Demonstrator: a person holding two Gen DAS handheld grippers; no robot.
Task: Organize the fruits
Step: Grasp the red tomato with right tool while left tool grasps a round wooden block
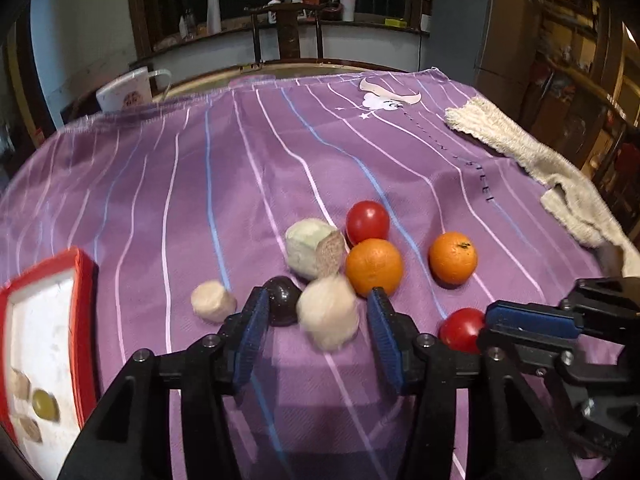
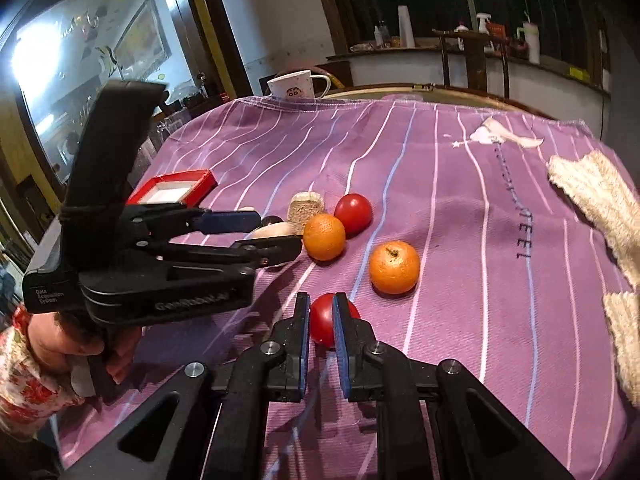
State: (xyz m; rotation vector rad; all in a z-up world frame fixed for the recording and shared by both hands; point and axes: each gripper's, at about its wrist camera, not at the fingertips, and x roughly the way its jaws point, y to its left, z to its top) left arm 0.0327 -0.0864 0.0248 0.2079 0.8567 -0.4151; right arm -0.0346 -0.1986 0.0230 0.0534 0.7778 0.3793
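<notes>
The pale cut piece (image 1: 328,312) lies on the purple striped cloth (image 1: 200,200) at the near edge of the fruit cluster, blurred in the left wrist view, between the two blue pads of my left gripper (image 1: 320,308). It sits nearer the left pad, just beside a dark round fruit (image 1: 282,300). I judge it light, fairly soft and easily bruised; the flat cut faces give the pads the best seat, with gentle pressure. The left jaws stand partly spread. I see a gap at the right pad, and I cannot tell whether the left pad touches, so I record no grip.

My right gripper (image 2: 320,320) has its jaws drawn close together with a red tomato (image 2: 332,320) at their tips. The pads overlap its sides, but I cannot confirm that they press on it. The tomato looks smooth, round and thin-skinned, so it may slip or roll.

Behind the piece are a greenish half fruit (image 1: 314,252), an orange (image 1: 374,266), a second tomato (image 1: 367,222) and, apart to the right, another orange (image 1: 453,257). A smaller pale piece (image 1: 212,302) lies to the left. The red-rimmed tray (image 1: 82,312) at the far left of the table already holds a few pieces. A cream towel (image 1: 560,176) lies at the right edge.
</notes>
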